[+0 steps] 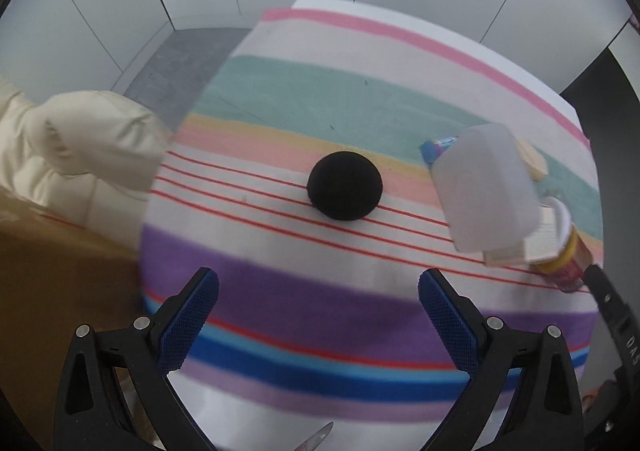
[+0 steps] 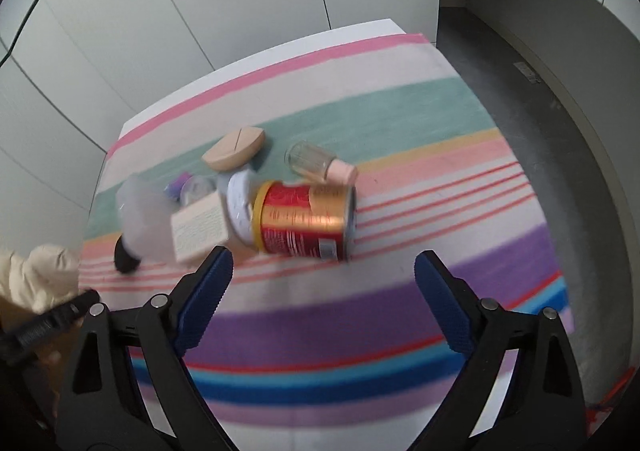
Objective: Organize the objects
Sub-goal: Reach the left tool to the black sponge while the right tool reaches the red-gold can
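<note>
We note both claws over the desk (image 2: 384,31), which carries a striped cloth (image 1: 320,299). Left claw (image 1: 319,291): jaws spread wide, nothing between them, above the purple stripe. A black dome (image 1: 345,186) sits alone on the thin red lines ahead of it. Right claw (image 2: 324,271): jaws apart, empty, just short of the cluster. The cluster lies on the cloth's far half: a red and gold can (image 2: 306,225) on its side, a small box (image 2: 199,229) and a frosted bottle (image 2: 144,219) touching beside it, a tan lidded case (image 2: 235,153) and a glass jar (image 2: 316,161) behind. A cream sleeve (image 1: 80,147) shows at the left edge.
</note>
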`<state>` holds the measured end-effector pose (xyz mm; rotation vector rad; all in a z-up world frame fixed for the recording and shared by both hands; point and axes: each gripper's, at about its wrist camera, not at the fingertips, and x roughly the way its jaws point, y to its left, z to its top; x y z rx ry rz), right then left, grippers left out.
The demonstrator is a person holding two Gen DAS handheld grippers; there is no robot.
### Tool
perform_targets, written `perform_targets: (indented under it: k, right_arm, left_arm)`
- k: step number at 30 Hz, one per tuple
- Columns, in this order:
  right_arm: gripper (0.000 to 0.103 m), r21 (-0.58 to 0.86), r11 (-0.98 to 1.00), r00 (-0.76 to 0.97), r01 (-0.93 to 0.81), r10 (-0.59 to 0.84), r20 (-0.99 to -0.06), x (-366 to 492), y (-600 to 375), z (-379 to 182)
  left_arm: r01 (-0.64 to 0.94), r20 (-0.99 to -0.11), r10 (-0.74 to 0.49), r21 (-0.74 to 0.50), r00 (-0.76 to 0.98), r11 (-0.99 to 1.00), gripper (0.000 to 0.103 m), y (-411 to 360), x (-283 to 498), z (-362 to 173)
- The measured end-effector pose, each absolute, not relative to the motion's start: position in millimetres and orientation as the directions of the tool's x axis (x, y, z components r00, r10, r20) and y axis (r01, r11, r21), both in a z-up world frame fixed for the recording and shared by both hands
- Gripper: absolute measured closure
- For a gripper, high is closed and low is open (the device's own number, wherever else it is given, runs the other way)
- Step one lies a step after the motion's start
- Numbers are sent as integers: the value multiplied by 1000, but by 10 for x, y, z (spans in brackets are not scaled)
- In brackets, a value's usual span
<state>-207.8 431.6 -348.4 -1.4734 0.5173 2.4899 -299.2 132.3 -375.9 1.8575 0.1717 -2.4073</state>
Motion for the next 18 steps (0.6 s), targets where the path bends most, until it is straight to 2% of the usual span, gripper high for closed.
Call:
perform_targets:
  k: [9,11,15,18]
  right_arm:
    - [10,110,-922,-496,-372,97,-863,-2454,4173,-3725]
    - [18,83,-918,-488,-388,128,-863,-2464,4157,-3735]
    - [22,97,-912,-450,-399,103,-887,-2480,4214,-3891]
    - [29,42,-919,-420,-392,138,-897,-2473,4201,-4016]
  left_arm:
    - [145,-969,14,-51,-245,-988,3,1310,-3190,-4094]
    - [150,-970,32,-70,-240,-986,3,1284,-3226,-4156]
    - [160,-968,43,-85,-247,-983,2,1256,-3284,-4238]
    - [152,-961,13,-56,-275,-987,2,1312,-3346,-4253]
